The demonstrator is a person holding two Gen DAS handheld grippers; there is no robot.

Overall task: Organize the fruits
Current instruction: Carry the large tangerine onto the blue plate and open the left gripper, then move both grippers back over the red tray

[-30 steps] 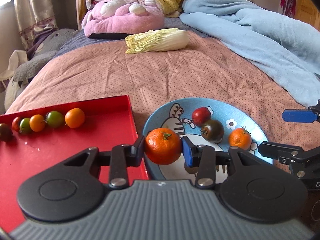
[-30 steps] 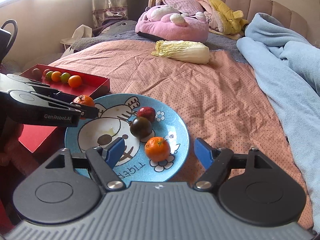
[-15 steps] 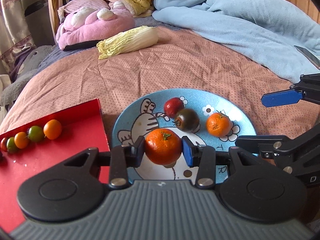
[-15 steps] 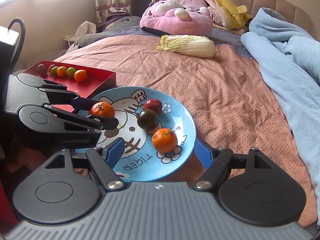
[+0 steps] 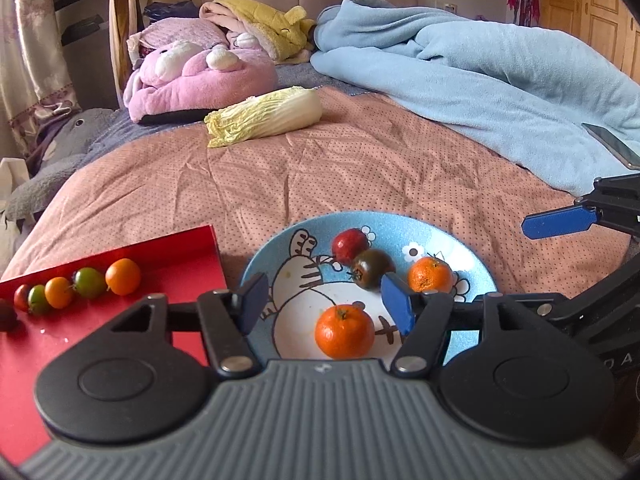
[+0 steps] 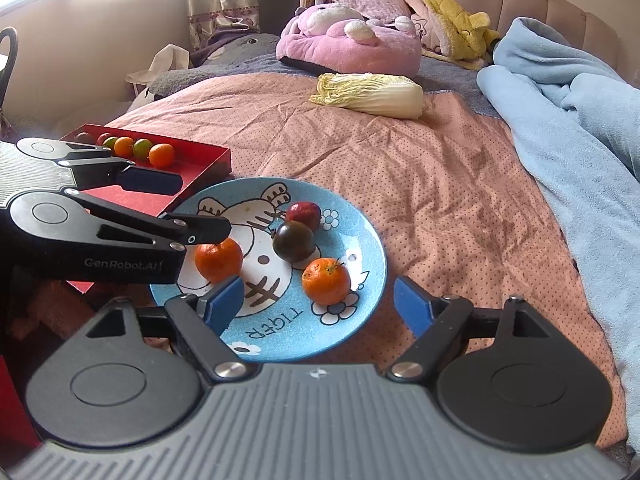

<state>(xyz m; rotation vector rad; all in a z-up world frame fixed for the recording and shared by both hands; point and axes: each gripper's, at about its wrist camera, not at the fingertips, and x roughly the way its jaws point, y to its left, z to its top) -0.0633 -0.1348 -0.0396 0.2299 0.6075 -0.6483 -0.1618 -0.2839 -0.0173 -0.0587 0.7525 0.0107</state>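
Note:
A blue cartoon plate (image 5: 456, 240) (image 6: 360, 320) lies on the pink bedspread. On it rest a large tangerine (image 5: 344, 332) (image 6: 219, 260), a smaller tangerine (image 5: 430, 274) (image 6: 326, 281), a dark tomato (image 5: 374, 268) (image 6: 294, 241) and a red tomato (image 5: 350, 241) (image 6: 303, 213). My left gripper (image 5: 324, 306) (image 6: 188, 208) is open above the large tangerine, apart from it. My right gripper (image 6: 318, 304) (image 5: 560, 222) is open and empty over the plate's near edge. A red tray (image 5: 172, 252) (image 6: 208, 156) left of the plate holds a row of several cherry tomatoes (image 5: 86, 282) (image 6: 140, 148).
A napa cabbage (image 5: 266, 114) (image 6: 370, 94) lies farther up the bed. A pink plush (image 5: 196, 72) (image 6: 352, 42) and yellow plush (image 5: 264, 26) sit by the headboard. A blue blanket (image 5: 500, 80) (image 6: 580, 92) covers the right side, with a phone (image 5: 612, 144) on it.
My left gripper opened and let go of the large tangerine, which now rests on the plate. The gripper rose and pulled back a little. The right gripper stayed open.

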